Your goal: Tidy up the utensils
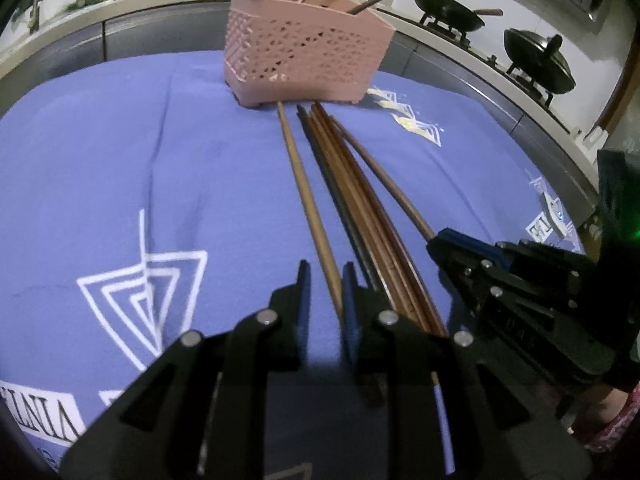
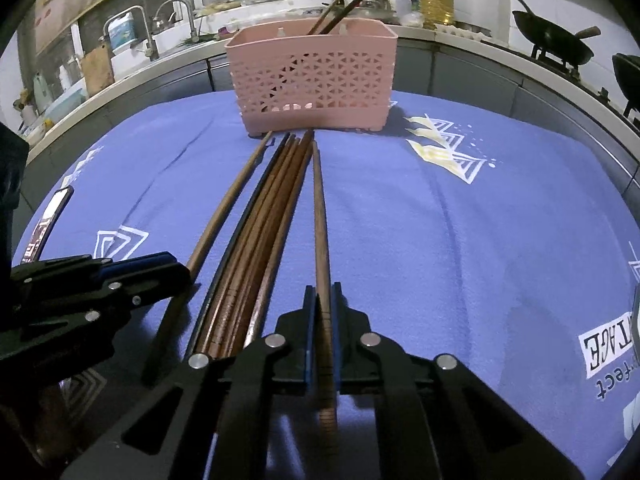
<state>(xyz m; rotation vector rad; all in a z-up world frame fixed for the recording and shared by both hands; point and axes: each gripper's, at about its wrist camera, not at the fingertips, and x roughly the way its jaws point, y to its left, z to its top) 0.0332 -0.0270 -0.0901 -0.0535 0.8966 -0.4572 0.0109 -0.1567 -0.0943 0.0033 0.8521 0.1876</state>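
I have both grippers low over the blue cloth [image 2: 420, 220], each at the near end of a chopstick. My right gripper [image 2: 322, 292] is pinching the rightmost stick [image 2: 320, 216]: its blue pads are pressed on both sides of the dark brown shaft. That stick runs lengthwise straight away from me, its far tip pointing at the foot of the pink basket [image 2: 312, 80] and stopping just short of it. It lies a little apart from the bundle [image 2: 264, 216] on its left.

My left gripper [image 1: 325, 276] has the pale stick [image 1: 304, 192] between its fingers, but I see cloth between the left pad and the wood, so the jaws are narrowly apart and not clamped. The pale stick also points away from me, its far tip reaching the basket's base.

Between the two singled-out sticks lies the bundle of several dark and reddish-brown chopsticks, side by side and touching, all with their long axes running toward the basket, fanning slightly closer together at the far end.

The basket stands upright at the far edge of the cloth, with a few chopsticks already in it [image 2: 340, 4], leaning up and to the right out of its top. Behind it is a kitchen counter with a wok [image 2: 556, 42] on the stove.
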